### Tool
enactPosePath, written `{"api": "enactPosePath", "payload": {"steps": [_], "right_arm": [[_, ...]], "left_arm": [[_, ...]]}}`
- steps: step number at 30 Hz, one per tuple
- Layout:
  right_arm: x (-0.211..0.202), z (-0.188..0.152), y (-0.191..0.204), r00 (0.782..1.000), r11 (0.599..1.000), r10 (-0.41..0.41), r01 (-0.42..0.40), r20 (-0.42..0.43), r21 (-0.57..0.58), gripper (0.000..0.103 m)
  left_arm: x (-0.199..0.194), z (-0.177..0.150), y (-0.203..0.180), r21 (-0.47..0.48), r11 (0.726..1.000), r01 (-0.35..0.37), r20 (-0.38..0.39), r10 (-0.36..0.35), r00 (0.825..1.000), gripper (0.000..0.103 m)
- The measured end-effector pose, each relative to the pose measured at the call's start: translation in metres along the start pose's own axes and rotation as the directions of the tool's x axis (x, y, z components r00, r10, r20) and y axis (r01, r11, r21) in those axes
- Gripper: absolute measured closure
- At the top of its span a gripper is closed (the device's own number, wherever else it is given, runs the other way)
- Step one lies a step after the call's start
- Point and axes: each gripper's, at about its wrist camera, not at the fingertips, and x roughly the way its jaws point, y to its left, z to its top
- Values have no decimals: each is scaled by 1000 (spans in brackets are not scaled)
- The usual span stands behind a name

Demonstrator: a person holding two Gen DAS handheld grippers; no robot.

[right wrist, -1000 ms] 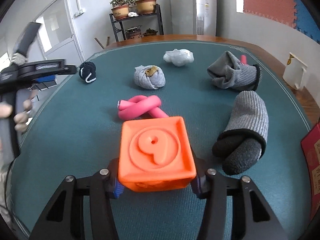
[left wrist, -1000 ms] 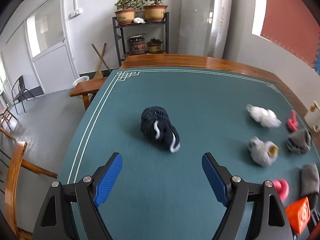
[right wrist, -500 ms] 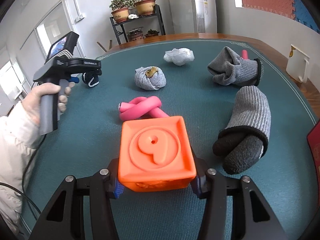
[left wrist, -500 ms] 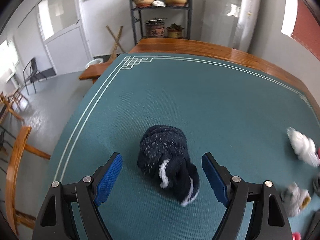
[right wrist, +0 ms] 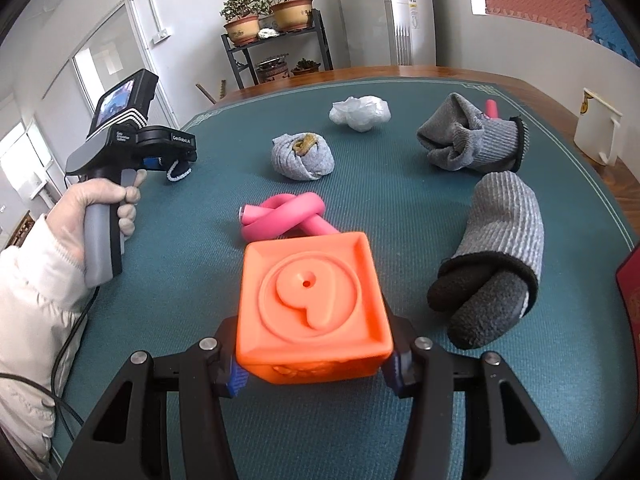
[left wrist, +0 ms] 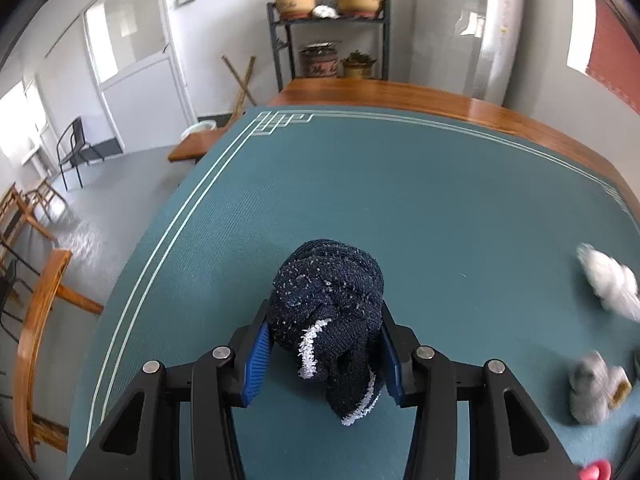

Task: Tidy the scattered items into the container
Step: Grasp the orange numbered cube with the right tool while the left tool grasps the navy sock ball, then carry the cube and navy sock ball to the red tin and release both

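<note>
My left gripper [left wrist: 324, 354] is shut on a rolled dark navy sock [left wrist: 328, 312] with white stripes, low over the green table mat [left wrist: 400, 200]. From the right wrist view the left gripper [right wrist: 168, 162] is at the mat's left side, held by a gloved hand. My right gripper [right wrist: 316, 372] is shut on an orange cube [right wrist: 312, 304] with a raised 9. On the mat lie a pink foam twist [right wrist: 284, 214], a grey rolled sock [right wrist: 302, 156], a white crumpled bag [right wrist: 360, 112] and two grey gloves [right wrist: 472, 140] [right wrist: 496, 256].
A white mug [right wrist: 598, 132] stands on the wooden table edge at the right. A red object [right wrist: 630, 292] sits at the right border. A plant shelf [left wrist: 330, 28] stands behind the table. Chairs [left wrist: 32, 280] stand to the left, off the table.
My left gripper moved forward over the navy sock and closed on it. My right gripper kept hold of the orange cube and barely moved.
</note>
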Motion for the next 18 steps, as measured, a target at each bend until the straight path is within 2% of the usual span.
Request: {"api": "enactPosePath", "payload": {"steps": [8, 18], "right_arm": [[-10, -1, 0, 999, 1000, -2, 2, 49, -3, 47], [-43, -1, -17, 981, 998, -36, 24, 188, 63, 47]], "left_arm": [[-66, -24, -29, 83, 996, 36, 99, -45, 994, 54], [-135, -49, -60, 147, 985, 90, 163, -114, 980, 54]]}}
